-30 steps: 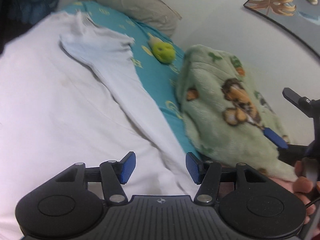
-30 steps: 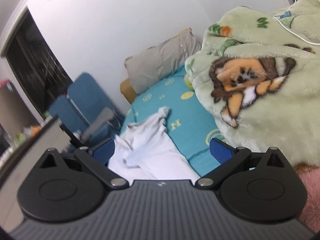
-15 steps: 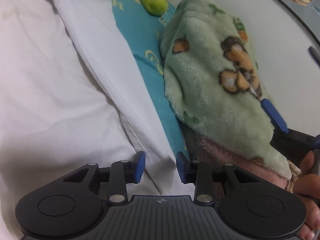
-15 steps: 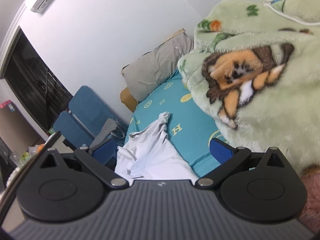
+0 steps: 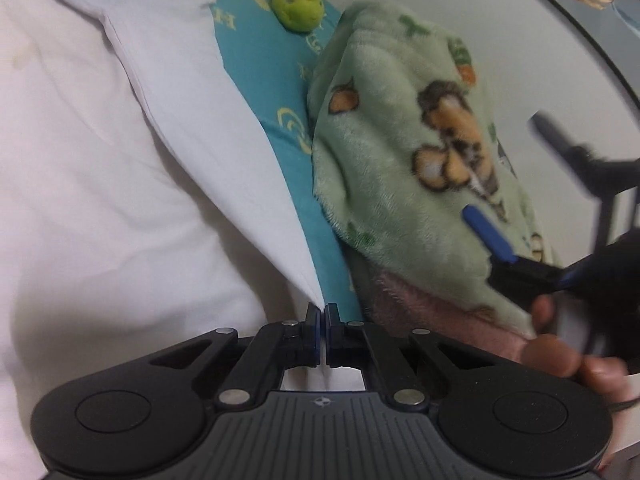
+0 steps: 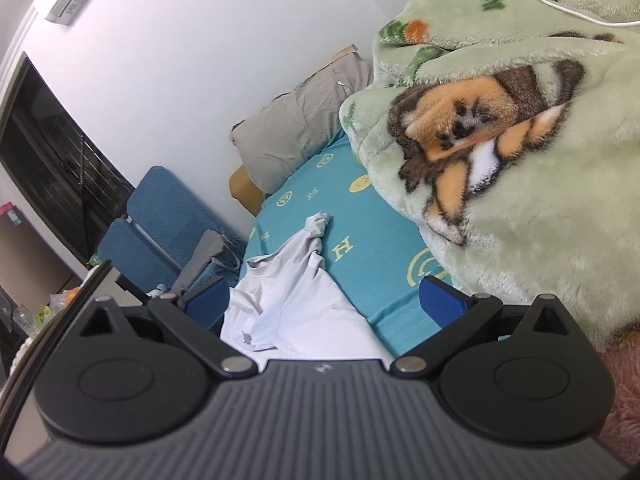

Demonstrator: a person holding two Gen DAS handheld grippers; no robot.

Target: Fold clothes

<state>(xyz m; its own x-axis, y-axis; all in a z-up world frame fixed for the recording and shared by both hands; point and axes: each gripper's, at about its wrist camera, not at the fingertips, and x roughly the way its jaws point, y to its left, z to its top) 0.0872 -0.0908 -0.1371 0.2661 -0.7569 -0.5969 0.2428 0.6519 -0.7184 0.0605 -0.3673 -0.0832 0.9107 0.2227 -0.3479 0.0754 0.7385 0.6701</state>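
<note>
A white shirt (image 5: 192, 128) lies spread over the bed's teal sheet (image 5: 280, 92), its long folded edge running down to my left gripper (image 5: 322, 312). The jaws of that gripper are closing tight, and its pads pinch the near corner of the shirt's edge. In the right wrist view the same shirt (image 6: 296, 280) lies crumpled ahead, its far end twisted into a point. My right gripper (image 6: 324, 298) hovers open above it with nothing between its fingers. In the left wrist view the right gripper (image 5: 520, 184) shows at the right, in a person's hand, over the blanket.
A green fleece blanket (image 5: 400, 152) with a bear print is heaped along the wall, over something pink and fluffy (image 5: 432, 312). A green plush toy (image 5: 298, 6) lies on the sheet. A grey pillow (image 6: 304, 128) and blue chairs (image 6: 160, 216) stand beyond the bed's head.
My left gripper slid towards the shirt's edge and closed from wide open to a pinch on the fabric. The right gripper sank a little and stayed open.
</note>
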